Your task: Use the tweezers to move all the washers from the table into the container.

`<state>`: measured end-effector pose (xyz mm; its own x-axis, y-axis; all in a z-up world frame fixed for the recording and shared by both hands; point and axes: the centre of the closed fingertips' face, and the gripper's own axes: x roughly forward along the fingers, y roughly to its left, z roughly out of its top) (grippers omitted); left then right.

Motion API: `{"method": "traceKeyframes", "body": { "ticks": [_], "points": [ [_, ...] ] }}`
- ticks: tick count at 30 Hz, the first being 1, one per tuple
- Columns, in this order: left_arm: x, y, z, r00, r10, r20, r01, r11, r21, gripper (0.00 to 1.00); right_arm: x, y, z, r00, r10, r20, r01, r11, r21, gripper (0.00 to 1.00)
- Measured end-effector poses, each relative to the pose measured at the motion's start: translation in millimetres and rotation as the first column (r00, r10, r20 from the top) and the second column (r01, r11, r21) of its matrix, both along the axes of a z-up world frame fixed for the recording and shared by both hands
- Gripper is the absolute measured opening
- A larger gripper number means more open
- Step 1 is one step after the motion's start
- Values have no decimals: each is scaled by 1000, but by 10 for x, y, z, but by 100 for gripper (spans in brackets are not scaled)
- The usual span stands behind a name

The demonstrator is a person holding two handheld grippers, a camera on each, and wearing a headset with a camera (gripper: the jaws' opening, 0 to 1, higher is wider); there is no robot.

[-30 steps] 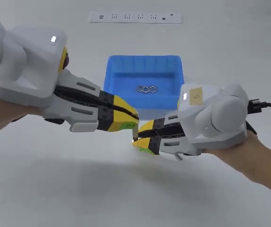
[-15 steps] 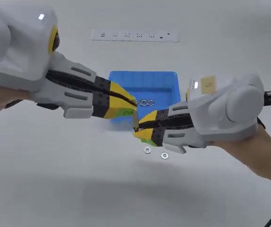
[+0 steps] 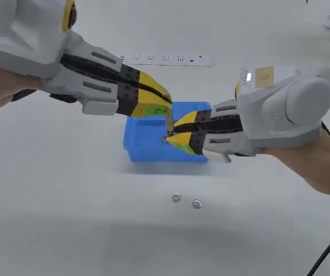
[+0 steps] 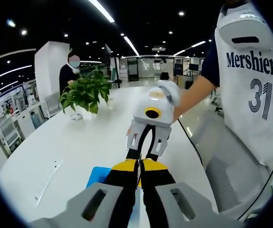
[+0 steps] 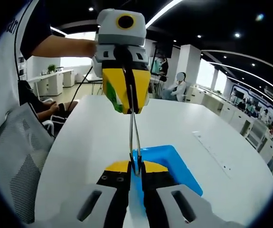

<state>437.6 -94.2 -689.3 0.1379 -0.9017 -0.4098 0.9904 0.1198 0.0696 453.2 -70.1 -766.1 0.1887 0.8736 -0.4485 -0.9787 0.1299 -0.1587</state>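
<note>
Obs.: tweezers [image 3: 169,122] hang tip-down, top end clamped in left gripper [image 3: 162,107]. The right gripper [image 3: 175,134] presses their arms together near the tips. Blue container [image 3: 139,146] directly below tips. Two washers [image 3: 176,198] on table [image 3: 67,218], apart from tips, nearer the person. Washer in tips: cannot tell.

Bright even overhead light; soft shadows on table [image 3: 56,190]; fisheye edges warped; ceiling strips [image 4: 101,10] glare.

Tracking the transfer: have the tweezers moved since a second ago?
Yes. The tweezers went from the table in front of the blue container to over its inside.
</note>
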Motion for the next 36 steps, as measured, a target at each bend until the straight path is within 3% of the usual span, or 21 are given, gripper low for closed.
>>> {"method": "traceKeyframes", "body": {
  "ticks": [7, 14, 21, 28, 36],
  "points": [
    [304, -24, -124, 1000, 4, 15, -4, 1000, 5, 6, 338, -37, -120, 999, -42, 14, 43, 999, -17, 9],
    [522, 33, -378, 1000, 22, -9, -21, 999, 26, 6, 527, -1, -369, 999, -42, 4, 42, 998, -56, 9],
    [701, 100, -668, 998, 51, -48, -48, 996, 70, 6, 658, 80, -646, 999, -37, -34, 34, 996, -80, 9],
    [733, 117, -842, 995, 53, -84, -46, 996, 80, 6, 626, 81, -828, 998, -22, -66, 14, 993, -117, 9],
    [701, 88, -858, 994, 46, -100, -38, 996, 80, 6, 615, 56, -861, 996, -34, -82, 23, 992, -124, 10]
  ]
}}
